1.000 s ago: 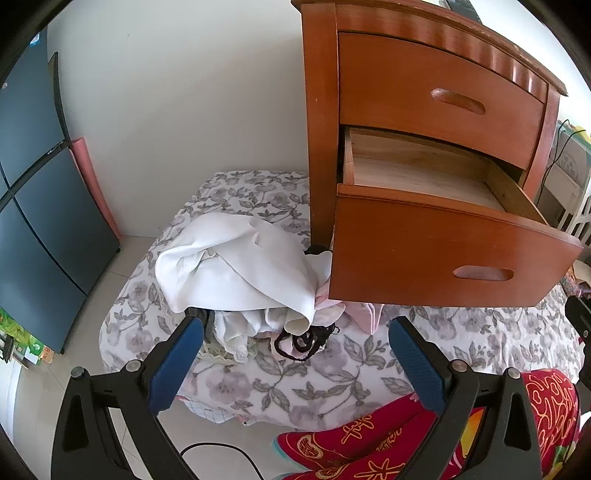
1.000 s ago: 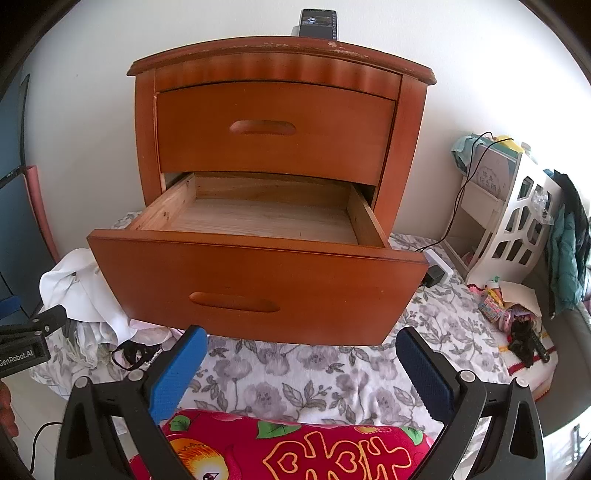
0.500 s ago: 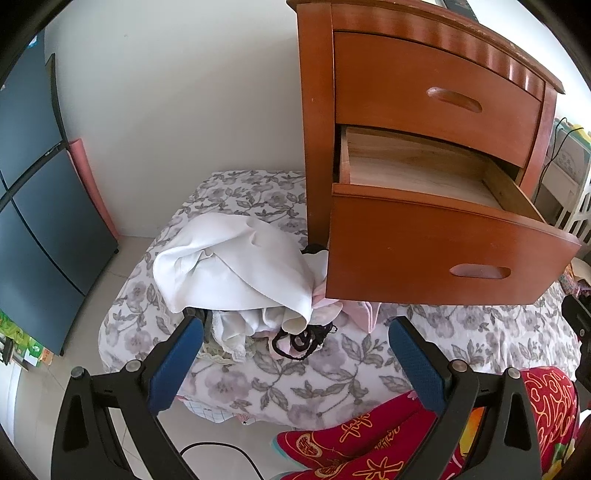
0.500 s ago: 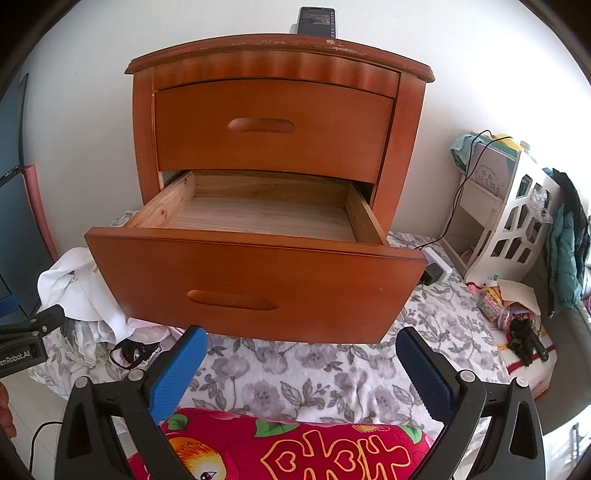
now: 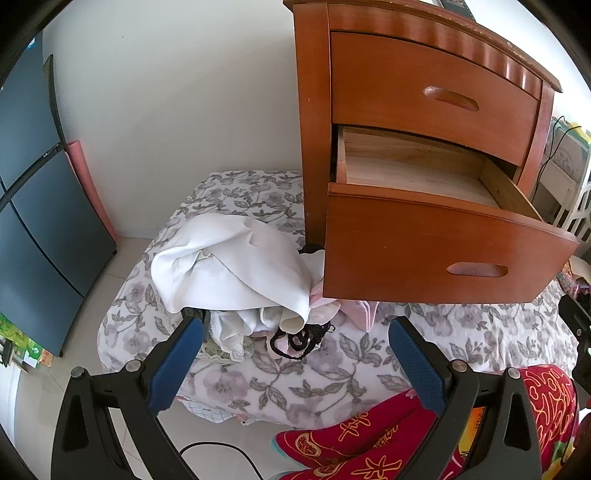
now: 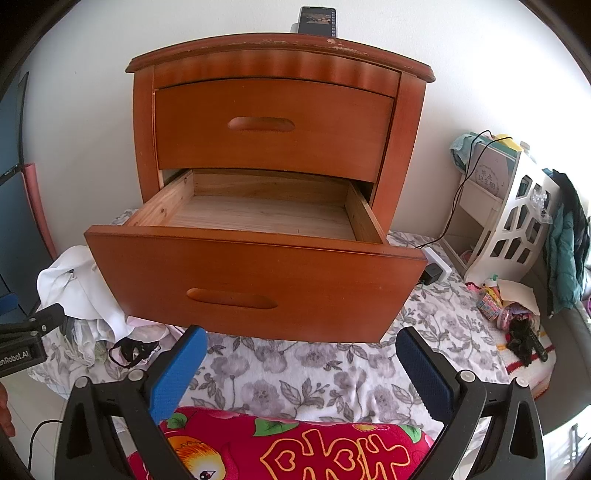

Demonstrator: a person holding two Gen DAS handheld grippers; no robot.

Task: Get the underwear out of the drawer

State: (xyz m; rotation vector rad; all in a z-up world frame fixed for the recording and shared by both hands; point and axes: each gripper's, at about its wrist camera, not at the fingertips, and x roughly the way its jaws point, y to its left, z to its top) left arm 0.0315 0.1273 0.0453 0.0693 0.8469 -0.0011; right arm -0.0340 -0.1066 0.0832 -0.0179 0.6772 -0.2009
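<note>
The wooden nightstand (image 6: 280,125) stands on a floral bedspread (image 6: 295,369) with its lower drawer (image 6: 255,280) pulled out; only bare wood shows inside. A heap of underwear (image 5: 236,273), white and pink cloth with a black lace piece (image 5: 299,338), lies left of the drawer; in the right wrist view this heap (image 6: 85,295) is at the left edge. My left gripper (image 5: 295,362) hangs open just in front of the heap, holding nothing. My right gripper (image 6: 301,369) is open below the drawer front (image 5: 439,254), also holding nothing.
A red patterned blanket (image 6: 288,446) lies under both grippers. A phone (image 6: 317,20) rests on the nightstand top. A white openwork shelf (image 6: 517,221) with a teal jacket stands at right, a charger and cable (image 6: 436,266) beside it. Dark cabinet panels (image 5: 33,206) line the left wall.
Both grippers have drifted very slightly, so the nightstand sits a little more to the left in each view. Both stay open; the heap and drawer are unmoved.
</note>
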